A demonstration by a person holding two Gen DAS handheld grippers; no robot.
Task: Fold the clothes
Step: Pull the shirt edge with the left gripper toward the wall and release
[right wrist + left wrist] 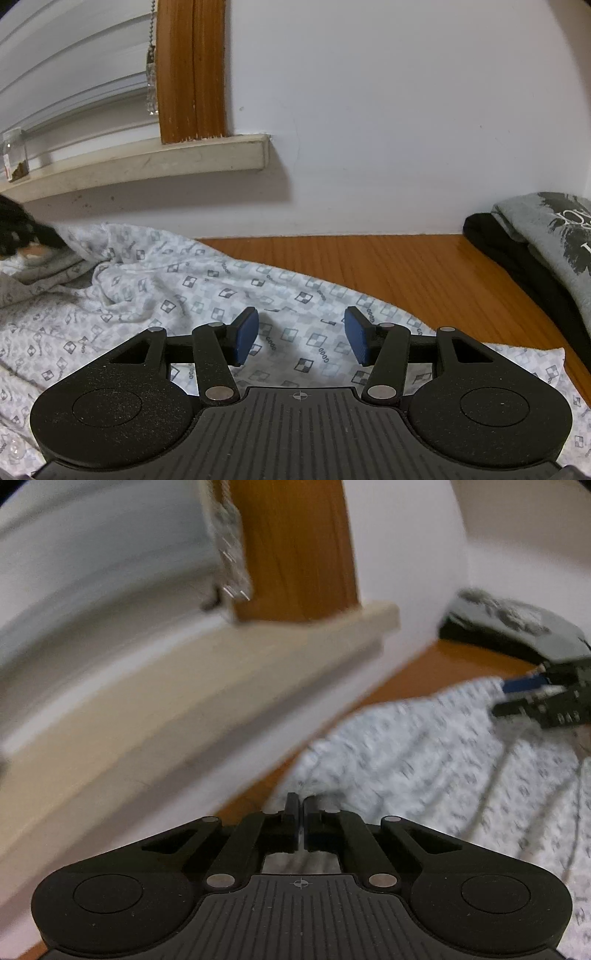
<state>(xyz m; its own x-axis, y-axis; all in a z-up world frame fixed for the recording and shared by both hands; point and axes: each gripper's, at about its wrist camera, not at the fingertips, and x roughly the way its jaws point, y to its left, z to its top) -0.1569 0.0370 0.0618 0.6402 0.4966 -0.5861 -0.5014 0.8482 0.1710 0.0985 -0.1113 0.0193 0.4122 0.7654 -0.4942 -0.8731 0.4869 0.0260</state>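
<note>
On the wooden table [388,266] | patterned garment [221,291] cut off left | left gripper [300,805] closed, pinch blurred, hold unclear | right gripper [301,338] half-open, empty.

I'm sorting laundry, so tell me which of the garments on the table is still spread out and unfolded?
The white checker-print garment, rumpled across the wooden table under the right gripper. The grey printed shirt and black garment lie stacked by the wall.

Wooden table [388,266]: patterned white garment [177,291] spread; folded grey-black clothes stack [546,236] at right.
</note>
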